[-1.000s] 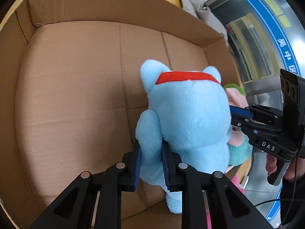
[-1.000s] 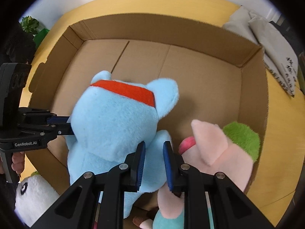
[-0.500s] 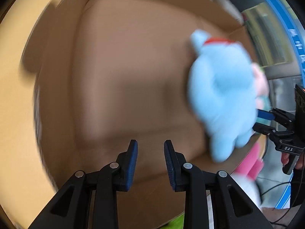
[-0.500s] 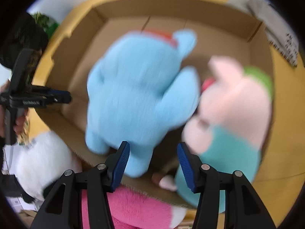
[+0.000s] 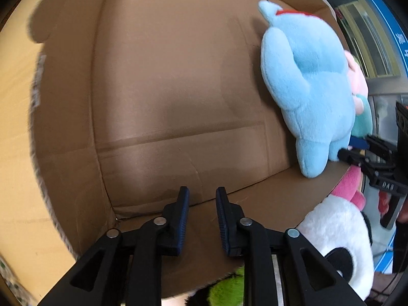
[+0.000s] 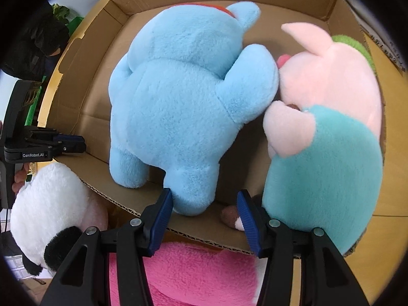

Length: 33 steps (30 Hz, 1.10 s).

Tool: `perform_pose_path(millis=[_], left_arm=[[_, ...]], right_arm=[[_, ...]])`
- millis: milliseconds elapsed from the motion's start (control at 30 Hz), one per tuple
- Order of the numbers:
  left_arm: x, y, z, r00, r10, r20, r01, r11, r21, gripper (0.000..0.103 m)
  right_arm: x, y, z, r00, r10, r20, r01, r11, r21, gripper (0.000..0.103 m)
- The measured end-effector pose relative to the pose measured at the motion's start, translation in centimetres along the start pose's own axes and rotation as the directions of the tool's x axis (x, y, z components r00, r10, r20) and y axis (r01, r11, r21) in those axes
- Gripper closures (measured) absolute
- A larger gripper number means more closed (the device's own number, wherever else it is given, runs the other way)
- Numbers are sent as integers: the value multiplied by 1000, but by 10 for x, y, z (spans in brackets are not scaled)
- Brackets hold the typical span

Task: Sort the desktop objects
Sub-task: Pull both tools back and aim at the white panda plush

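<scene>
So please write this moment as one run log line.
blue plush: in cardboard box, released | left tongs: open | right tongs: open | panda plush: outside

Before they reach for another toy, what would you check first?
1. Blue plush inside the cardboard box: ok.
2. Right hand-held gripper open, nothing between its fingers: ok.
3. Left hand-held gripper holding nothing, fingers slightly apart: ok.
4. Free floor space in the box for more toys: ok, in the left wrist view.
5. Pink pig plush settled in the box beside the blue one: ok.
6. Panda plush and pink plush outside the box, clear to grasp: cannot tell.
</scene>
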<state>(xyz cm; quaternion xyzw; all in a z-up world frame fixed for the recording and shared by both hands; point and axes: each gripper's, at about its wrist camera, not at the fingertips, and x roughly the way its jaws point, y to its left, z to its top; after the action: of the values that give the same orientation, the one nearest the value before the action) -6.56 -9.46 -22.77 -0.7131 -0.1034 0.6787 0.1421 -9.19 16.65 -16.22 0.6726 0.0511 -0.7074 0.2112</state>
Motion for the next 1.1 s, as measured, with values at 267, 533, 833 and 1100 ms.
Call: perform_pose_path(millis=[267, 533, 833, 1100], left_arm=[[-96, -41, -31, 951, 123, 284, -99, 991, -95, 3], [-149, -113, -80, 879, 276, 390, -224, 959, -173, 1], [-150, -165, -126, 873, 283, 397, -228, 957, -180, 1], [-154, -174, -139, 879, 234, 415, -200, 972, -125, 1]], right_arm=[[-84, 29, -15, 974, -17, 227, 18, 1000, 1, 20], [-137, 19, -59, 913, -113, 391, 101, 994, 51, 19], [-151, 14, -111, 915, -164, 368, 157, 986, 48, 18], [-171, 22, -126, 901, -214, 378, 202, 977, 71, 18]])
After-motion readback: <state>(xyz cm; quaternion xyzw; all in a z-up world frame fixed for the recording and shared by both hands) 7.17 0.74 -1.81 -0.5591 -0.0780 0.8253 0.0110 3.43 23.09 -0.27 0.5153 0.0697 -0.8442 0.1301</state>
